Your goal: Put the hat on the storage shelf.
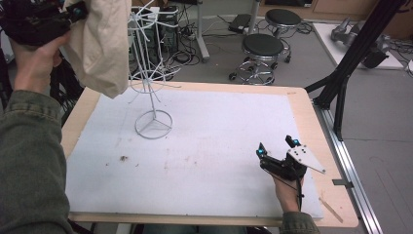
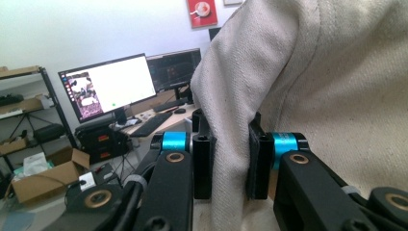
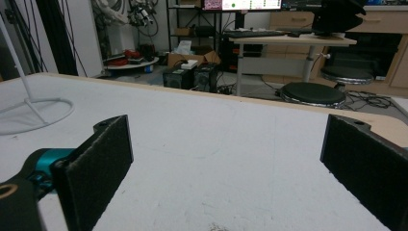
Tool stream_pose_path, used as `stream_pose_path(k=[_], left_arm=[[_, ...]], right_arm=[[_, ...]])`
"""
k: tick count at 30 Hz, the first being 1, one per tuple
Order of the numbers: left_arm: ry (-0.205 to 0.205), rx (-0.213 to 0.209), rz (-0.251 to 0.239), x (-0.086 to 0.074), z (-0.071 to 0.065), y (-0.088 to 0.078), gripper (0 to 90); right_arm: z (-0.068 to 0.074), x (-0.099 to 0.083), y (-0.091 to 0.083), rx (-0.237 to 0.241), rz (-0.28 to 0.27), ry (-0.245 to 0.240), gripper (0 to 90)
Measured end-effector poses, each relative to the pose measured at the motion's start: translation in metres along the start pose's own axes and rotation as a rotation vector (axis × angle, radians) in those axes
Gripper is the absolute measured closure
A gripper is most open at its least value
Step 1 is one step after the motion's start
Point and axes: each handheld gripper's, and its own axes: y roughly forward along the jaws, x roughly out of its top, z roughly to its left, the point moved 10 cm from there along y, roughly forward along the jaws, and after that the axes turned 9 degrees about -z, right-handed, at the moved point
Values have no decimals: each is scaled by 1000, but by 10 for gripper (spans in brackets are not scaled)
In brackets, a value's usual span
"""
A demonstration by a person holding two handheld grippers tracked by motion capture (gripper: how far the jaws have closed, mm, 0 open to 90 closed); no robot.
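- Two grippers: left gripper [image 2: 230,166] clamps the cream cloth bag [image 1: 100,44], raised at ten o'clock beside the white wire rack [image 1: 152,73].
- Right gripper [image 1: 277,152] rests wide apart, holding nothing, at four o'clock on the table [image 1: 204,146].

even indoor light, soft focus, faint shadows

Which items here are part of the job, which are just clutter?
In play:
- cream cloth bag, pinched in the left gripper
- white wire rack, standing beside it
- right gripper, open, idle low over the table

Lying about:
- black stools
- monitors
- cardboard box
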Motion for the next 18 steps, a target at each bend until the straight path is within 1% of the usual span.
stream_pose_path(k=[3, 6, 9, 10, 15, 18], left_arm=[[1, 11, 3, 0, 1, 1, 766], [-2, 19, 2, -1, 2, 2, 760], [-17, 25, -7, -1, 4, 3, 757], [-22, 26, -9, -1, 4, 3, 757], [-21, 36, -4, -2, 7, 3, 755], [-26, 41, -17, 0, 7, 3, 755]], right_arm=[[1, -2, 1, 6, 8, -5, 32], [1, -1, 1, 8, 5, -11, 32], [0, -1, 1, 4, 2, -9, 32], [0, -1, 1, 2, 2, -1, 31], [0, -1, 1, -1, 3, -1, 32], [0, 0, 1, 1, 1, -4, 32]])
